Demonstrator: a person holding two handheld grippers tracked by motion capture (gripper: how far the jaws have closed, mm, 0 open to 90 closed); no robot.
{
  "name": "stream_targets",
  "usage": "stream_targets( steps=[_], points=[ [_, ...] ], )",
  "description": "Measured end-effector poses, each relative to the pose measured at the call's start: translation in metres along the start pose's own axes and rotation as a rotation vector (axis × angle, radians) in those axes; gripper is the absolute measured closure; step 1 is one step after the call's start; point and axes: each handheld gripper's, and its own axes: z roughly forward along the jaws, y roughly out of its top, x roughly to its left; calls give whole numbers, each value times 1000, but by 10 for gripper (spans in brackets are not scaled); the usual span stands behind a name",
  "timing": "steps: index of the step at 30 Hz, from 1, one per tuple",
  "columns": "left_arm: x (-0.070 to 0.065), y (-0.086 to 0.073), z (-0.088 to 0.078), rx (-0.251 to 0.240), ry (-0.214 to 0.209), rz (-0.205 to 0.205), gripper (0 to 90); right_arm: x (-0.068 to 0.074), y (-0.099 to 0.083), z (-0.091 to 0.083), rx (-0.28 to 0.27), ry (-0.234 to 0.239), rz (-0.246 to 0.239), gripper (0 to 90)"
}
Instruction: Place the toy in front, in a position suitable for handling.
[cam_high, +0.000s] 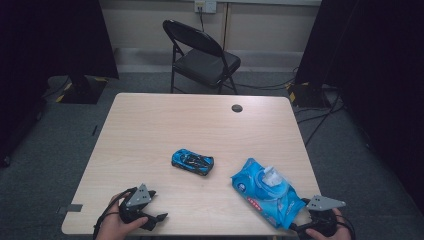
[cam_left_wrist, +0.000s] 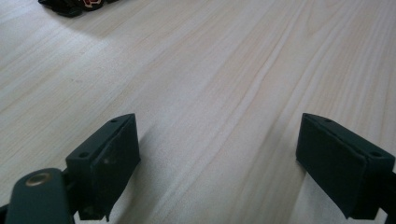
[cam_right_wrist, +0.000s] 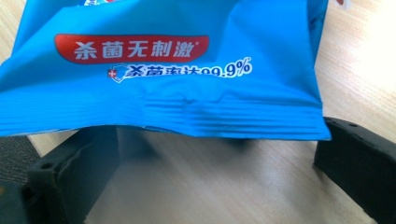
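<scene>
The right gripper (cam_high: 311, 216) sits at the table's (cam_high: 150, 130) near right edge with its jaws spread wide and nothing pinched between them. In the right gripper view the crimped end seam of the wipes pack (cam_right_wrist: 163, 70) hangs just ahead of the jaw tips, roughly centred in the gap but not yet between the pads, which touch nothing. So this gripper is released, lined up on the pack's near end.

From the high view the pack (cam_high: 266, 190) lies directly in front of that gripper, touching or nearly touching it. Its long axis runs on a diagonal, from the near right corner of the table up and away toward the middle, and a white wipe (cam_high: 272, 176) pokes out of the opening on top. The seam that faces the gripper is the pack's short end, so a short push forward along that diagonal would, I judge, put the seam between the pads.

The left gripper (cam_high: 159, 218) rests low on the near left part of the table, jaws also apart and empty; its own view looks along bare wood. It is well apart from the pack, with the car (cam_high: 193, 162) lying between them nearer the centre. The right hand (cam_high: 325, 232) is plainly the closer one, so the pack is its job; the left would have to cross the table to help.
</scene>
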Motion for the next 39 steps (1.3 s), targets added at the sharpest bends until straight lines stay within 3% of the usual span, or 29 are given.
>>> stream_targets(
  steps=[1, 3, 5, 6, 8, 15, 22, 26, 30, 35, 39],
  points=[
    [0, 0, 0, 0, 0, 0, 128, 0, 0, -1, 4, 3, 0, 17],
    [0, 0, 0, 0, 0, 0, 128, -1, 2, -5, -6, 43, -18, 170],
    [0, 0, 0, -1, 0, 0, 128, 0, 3, -7, -2, 48, -20, 142],
    [0, 0, 0, 0, 0, 0, 128, 1, 5, -10, -3, 43, 2, 146],
    [0, 0, 0, 0, 0, 0, 128, 3, 9, -14, 9, 26, -22, 141],
    [0, 0, 0, 1, -1, -1, 121, 9, 18, -23, 30, -16, -40, 142],
    [0, 1, 2, 2, -1, -1, 109, 3, 19, -36, 8, -5, -27, 142],
    [0, 1, 2, 3, -1, -1, 110, 3, 24, -46, -60, 12, 12, 141],
    [0, 1, 2, 2, -1, -1, 110, 6, 31, -43, -60, 6, -1, 142],
    [0, 1, 2, 5, 1, 1, 109, 17, 41, -23, -20, 26, -43, 140],
    [0, 1, 2, 5, 1, 1, 108, 18, 45, -17, -17, 41, -33, 130]
  ],
)
